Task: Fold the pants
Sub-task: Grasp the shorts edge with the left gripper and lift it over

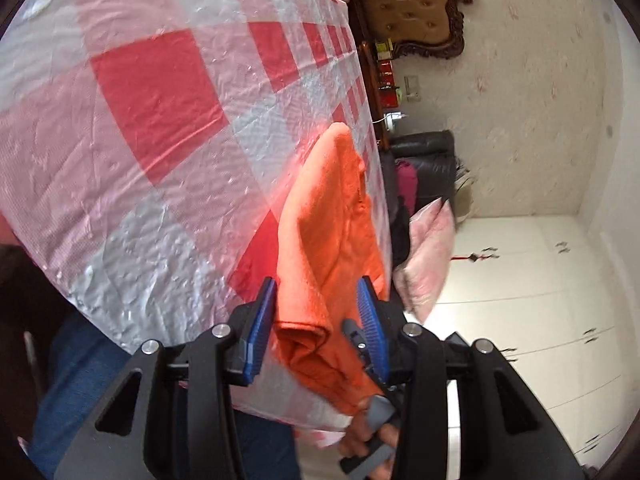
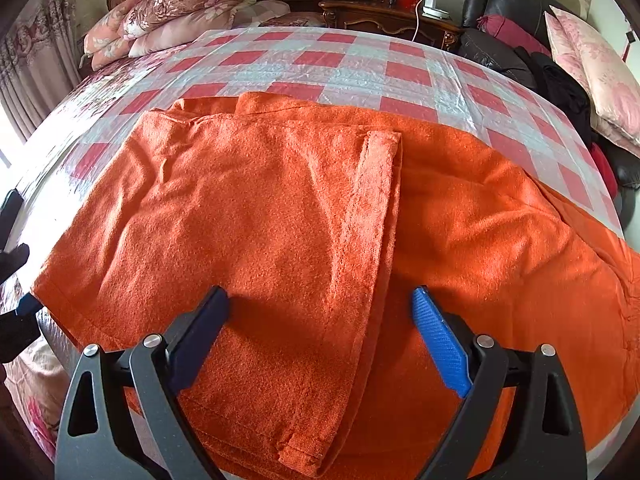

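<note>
The orange pants (image 2: pixel 260 220) lie flat on the red-and-white checked bed cover (image 2: pixel 320 60). One part is folded over, and its hem runs down the middle. My right gripper (image 2: pixel 320 294) hovers over the near part of them, its jaws wide and empty. The left wrist view is rolled onto its side. There my left gripper (image 1: pixel 317 284) stands partly open around the bunched edge of the pants (image 1: pixel 332 220). The cloth lies against one pad, with a gap to the other. The left gripper (image 2: pixel 18 308) also shows at the pants' left edge.
Flowered pillows (image 2: pixel 172 12) are piled at the headboard. A wooden nightstand (image 2: pixel 392 16) holds small items, beside a black leather chair (image 2: pixel 500 8) with a pink pillow (image 2: pixel 600 80). A hand on a grey handle (image 1: pixel 368 436) shows low in the left wrist view.
</note>
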Available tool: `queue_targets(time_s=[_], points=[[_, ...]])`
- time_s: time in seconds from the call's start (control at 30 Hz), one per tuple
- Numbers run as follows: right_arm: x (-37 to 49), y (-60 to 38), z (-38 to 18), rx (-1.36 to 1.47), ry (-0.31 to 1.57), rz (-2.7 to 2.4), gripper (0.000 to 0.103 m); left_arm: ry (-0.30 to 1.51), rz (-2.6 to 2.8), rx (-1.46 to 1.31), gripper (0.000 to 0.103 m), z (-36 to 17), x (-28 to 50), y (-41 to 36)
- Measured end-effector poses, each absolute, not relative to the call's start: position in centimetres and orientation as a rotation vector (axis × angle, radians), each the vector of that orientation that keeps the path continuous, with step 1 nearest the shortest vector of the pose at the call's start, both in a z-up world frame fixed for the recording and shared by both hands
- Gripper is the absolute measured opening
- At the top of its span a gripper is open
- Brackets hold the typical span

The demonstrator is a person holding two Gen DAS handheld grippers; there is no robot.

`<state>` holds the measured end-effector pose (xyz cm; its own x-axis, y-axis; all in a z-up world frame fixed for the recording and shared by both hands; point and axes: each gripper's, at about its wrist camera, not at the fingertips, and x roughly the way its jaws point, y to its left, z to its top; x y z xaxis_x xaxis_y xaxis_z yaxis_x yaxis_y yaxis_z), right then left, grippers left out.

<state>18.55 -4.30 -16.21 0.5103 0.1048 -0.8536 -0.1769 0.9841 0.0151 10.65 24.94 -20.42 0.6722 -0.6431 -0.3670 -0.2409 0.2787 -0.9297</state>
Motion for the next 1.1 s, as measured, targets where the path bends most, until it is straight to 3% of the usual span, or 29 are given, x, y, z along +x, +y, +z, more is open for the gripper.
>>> queue_targets(time_s=[0.1,0.17,0.3,0.57,0.6,0.63,0.73,1.1], points=[[18.6,-4.3,-16.2,-0.078,1.023,0.171,0.089,0.852,-0.351,-1.353,0.040,-21.1,10.1,24.7],[18.6,-4.4,-16.2,-0.078,1.021,0.171,0.090,0.911,-0.273,-1.228,0.034,-20.4,10.2,24.1],[18.5,-4.3,-16.3,-0.080,1.021,0.173,0.090,0.915,-0.198,-1.050,0.034,-18.2,11.2,23.6],[18.6,-4.4,-16.2,-0.078,1.021,0.172,0.090,0.964,-0.238,-1.106,0.034,-19.1,13.1,22.3],[18.6,-4.4,-16.3,-0.079,1.020,0.173,0.090,0.963,-0.220,-1.093,0.031,-19.1,13.1,22.4],[18.6,-4.4,-16.2,-0.079,1.021,0.173,0.090,0.959,-0.199,-1.079,0.020,-19.1,13.1,22.6],[18.6,-4.4,-16.3,-0.079,1.022,0.173,0.090,0.957,-0.198,-1.057,0.013,-18.8,12.9,22.8],[18.8,-4.6,-16.0,-0.077,1.034,0.165,0.091,0.953,-0.171,-0.996,0.010,-18.7,12.5,22.5]])
